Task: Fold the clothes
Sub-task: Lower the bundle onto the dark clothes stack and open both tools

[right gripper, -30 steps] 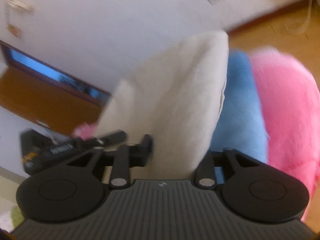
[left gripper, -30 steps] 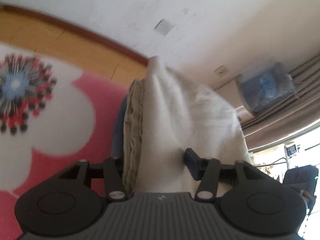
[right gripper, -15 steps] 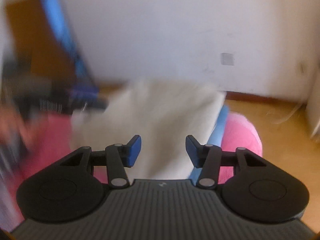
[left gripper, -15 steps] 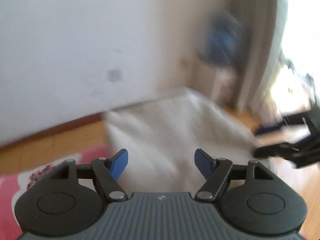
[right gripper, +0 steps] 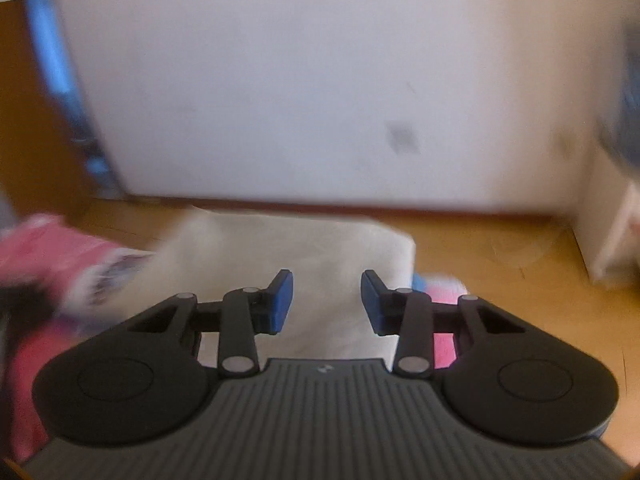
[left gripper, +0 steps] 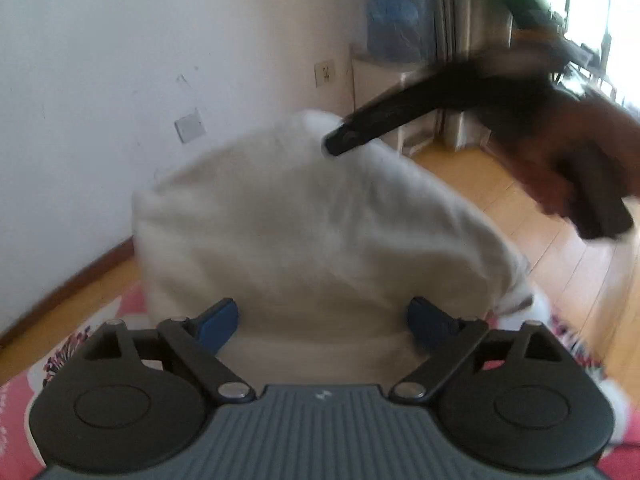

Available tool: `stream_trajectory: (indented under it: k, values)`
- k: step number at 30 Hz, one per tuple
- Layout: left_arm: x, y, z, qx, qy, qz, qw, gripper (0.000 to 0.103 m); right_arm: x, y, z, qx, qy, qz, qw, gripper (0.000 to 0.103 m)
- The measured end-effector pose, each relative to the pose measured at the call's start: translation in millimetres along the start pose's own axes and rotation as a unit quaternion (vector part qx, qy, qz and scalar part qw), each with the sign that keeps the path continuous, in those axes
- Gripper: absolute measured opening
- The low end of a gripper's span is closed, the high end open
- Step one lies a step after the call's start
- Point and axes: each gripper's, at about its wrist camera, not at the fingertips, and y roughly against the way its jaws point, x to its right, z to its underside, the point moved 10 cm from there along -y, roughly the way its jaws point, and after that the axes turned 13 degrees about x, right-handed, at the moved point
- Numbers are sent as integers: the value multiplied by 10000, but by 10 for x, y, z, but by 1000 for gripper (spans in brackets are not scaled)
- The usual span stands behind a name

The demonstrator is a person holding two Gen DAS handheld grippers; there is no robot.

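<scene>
The left gripper (left gripper: 324,320) is wide open with nothing in it, the white cloth (left gripper: 320,236) lies folded on the pink blanket (left gripper: 24,404) – that fold looks done – and the right gripper (right gripper: 326,300) is open and empty too.

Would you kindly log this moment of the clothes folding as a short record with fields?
garment: cream cloth, lying folded, held by neither tool
surface: pink floral mat on a wooden floor
left hand-held gripper: open, cloth seen between its blue fingers, no grip
right hand-held gripper: open, just above the near edge of the cloth
other items: blue and pink fabric showing beside the cloth
image quality: motion blur in both views
</scene>
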Motion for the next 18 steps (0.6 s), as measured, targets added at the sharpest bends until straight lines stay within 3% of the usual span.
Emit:
stream_trajectory:
  k: [1,4,7,9,12,14,15,17,18]
  values:
    - [31,-14,36,-54,6,-14,10000,95,45,-208,155,-396,83,174,9990,36]
    - [36,93,34,49,175,2,9998,92,-21,-140,62,-113,216,356,9991,36]
    - [29,360,20,436,204,77,9988,92,-116,580,-81,771,-248,89,9967,36]
    - [65,489,106,497,243,119,9984,92,-254,1086,-4,1049,-214,-34,9942,36]
    - [143,726,251,439,307,190,9984,92,-448,1293,354,729,207,-59,9971,36]
    - [179,981,318,465,341,214,9981,92,-462,1229,565,127,626,239,9977,36]
    - [179,1138,369,490,451,250,9975,92,-416,1348,544,27,833,605,9947,36]
    - [173,1464,481,540,705,332,9955,93,-369,1577,452,233,549,1220,9907,36]
    - [169,1627,537,565,832,373,9942,94,-417,1779,411,409,206,1301,9904,36]
